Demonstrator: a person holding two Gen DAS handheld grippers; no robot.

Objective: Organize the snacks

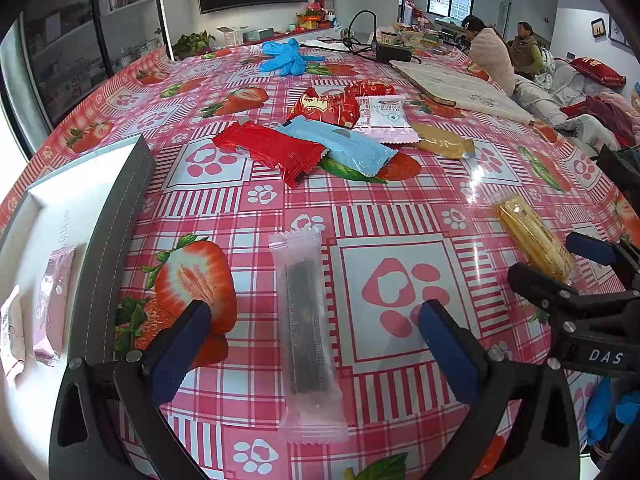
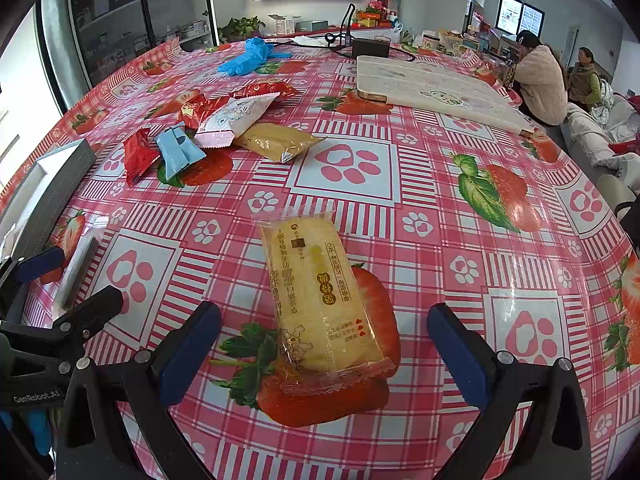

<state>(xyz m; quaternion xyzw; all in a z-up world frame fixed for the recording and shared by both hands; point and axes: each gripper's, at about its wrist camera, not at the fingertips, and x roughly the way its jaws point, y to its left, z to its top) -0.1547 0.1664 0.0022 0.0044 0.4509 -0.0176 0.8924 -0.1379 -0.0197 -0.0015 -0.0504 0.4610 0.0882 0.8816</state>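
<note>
The left claw (image 1: 314, 334) hangs low over the bench (image 1: 400, 208), its two blue-padded fingers (image 1: 176, 350) spread wide to either side of a clear-wrapped dark bar (image 1: 306, 330). The bar lies flat on the strawberry-print cloth, lengthwise between the fingers, and neither pad touches it. To the left of this claw stands a white tray (image 1: 80, 184) with a dark grey rim, and pink packets (image 1: 52, 304) lie inside it.

The right claw (image 2: 324, 344) is posed the same way, low and level, its fingers (image 2: 188, 354) wide apart around a yellow cake packet (image 2: 324, 300). The packet rests on the cloth, tilted a little to the left, with clear gaps to both pads. Gold Chinese characters run down its wrapper, too small to read with confidence, and a small cartoon figure is printed near its lower end.

In the left wrist view the right claw (image 1: 560, 264) shows at the right edge, with "DAS" in white on its black body. In the right wrist view the left claw (image 2: 76, 280) shows at the left edge, marked "GenRobot.AI".

Farther back on the bench lies a loose heap of snacks: a red packet (image 1: 272, 152), a light blue packet (image 1: 340, 146), a white-and-pink packet (image 1: 384, 118) with small unreadable print, a tan packet (image 1: 442, 142) and red-and-gold packets (image 1: 328, 106). Blue gloves (image 1: 288, 58) lie well beyond them
</note>
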